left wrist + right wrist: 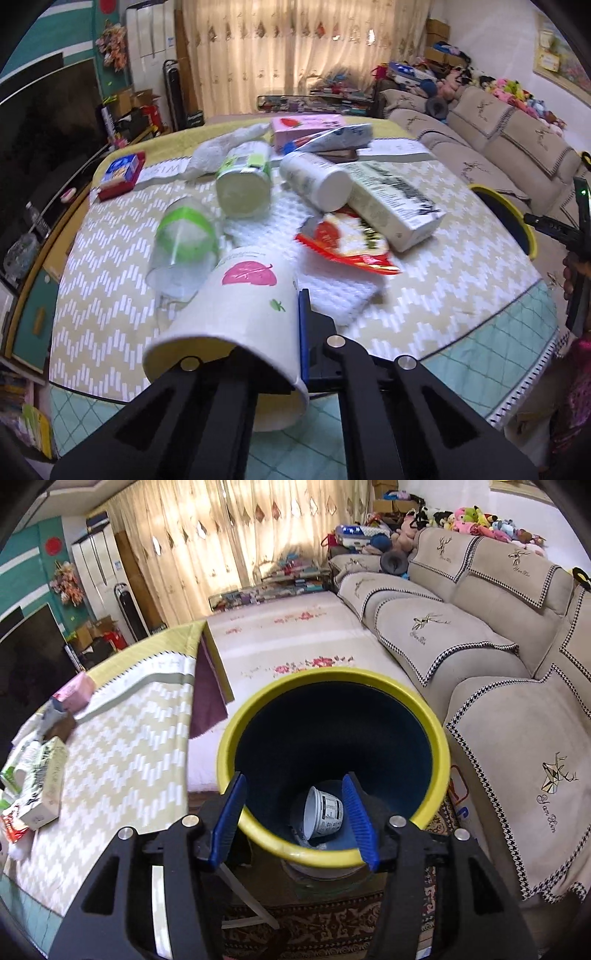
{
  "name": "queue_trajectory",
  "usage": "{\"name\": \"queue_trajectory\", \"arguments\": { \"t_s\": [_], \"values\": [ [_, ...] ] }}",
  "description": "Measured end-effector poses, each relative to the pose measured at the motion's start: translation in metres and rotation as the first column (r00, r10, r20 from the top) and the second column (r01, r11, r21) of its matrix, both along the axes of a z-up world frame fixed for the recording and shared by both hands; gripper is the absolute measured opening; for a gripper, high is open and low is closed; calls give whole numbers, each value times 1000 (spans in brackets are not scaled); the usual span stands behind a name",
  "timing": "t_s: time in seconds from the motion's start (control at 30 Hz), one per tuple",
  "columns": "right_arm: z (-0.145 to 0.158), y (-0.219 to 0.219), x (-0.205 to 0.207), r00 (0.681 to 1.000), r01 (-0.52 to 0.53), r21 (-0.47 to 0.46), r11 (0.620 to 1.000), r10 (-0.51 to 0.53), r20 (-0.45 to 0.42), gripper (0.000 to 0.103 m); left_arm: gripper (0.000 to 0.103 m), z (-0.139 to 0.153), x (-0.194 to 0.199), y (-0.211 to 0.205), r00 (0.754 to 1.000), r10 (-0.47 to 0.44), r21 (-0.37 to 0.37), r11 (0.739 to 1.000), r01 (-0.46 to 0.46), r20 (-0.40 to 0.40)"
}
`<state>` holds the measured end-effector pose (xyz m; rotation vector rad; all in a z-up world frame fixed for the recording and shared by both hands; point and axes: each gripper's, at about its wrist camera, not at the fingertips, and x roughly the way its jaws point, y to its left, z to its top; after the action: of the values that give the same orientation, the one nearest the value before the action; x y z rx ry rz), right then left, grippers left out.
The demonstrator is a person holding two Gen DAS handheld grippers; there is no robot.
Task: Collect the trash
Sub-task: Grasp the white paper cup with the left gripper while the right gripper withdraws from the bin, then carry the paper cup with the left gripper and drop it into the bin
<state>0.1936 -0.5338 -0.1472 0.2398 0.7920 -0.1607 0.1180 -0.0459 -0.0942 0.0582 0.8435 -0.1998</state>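
Note:
A white paper cup [240, 314] with a pink leaf print lies tipped at the near edge of the table. My left gripper [297, 308] is shut on its wall: one blue finger [304, 332] presses the outside, the other is hidden inside the cup. In the right wrist view my right gripper [294, 781] hangs open over the yellow-rimmed bin [332, 854], nothing between its blue pads [231, 812]. A white printed tub [325, 812] lies at the bottom of the bin. On the table lie a clear cup with a green band [183, 240], a red snack wrapper [347, 243] and a carton [395, 203].
Further back on the table are a green tub [243, 184], a white bottle [316, 177], a pink box [308, 125], a blue and red box [120, 173] and a white cloth [221, 147]. The bin's rim [517, 221] stands beside the table's right edge. A beige sofa [480, 646] runs along the right.

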Motion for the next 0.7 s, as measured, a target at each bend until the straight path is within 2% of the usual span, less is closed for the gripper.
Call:
{"name": "queue_trajectory", "arguments": {
  "t_s": [0.2,0.37,0.5,0.7],
  "values": [
    [7,-1,-19,999,3,6,1000,-3,35,52,2,31,-17,-30,992,-98,16,995,97,74],
    [9,-7,-36,998,28,-6,1000,-28,55,52,2,58,-19,-73,969,-215,18,977,214,120],
    [12,-13,-53,995,63,-23,998,-61,73,52,2,68,-11,-118,941,-309,25,951,308,137],
    [21,-32,-79,988,113,-20,993,-110,107,55,2,68,14,-211,888,-441,6,896,444,129]
  ]
}}
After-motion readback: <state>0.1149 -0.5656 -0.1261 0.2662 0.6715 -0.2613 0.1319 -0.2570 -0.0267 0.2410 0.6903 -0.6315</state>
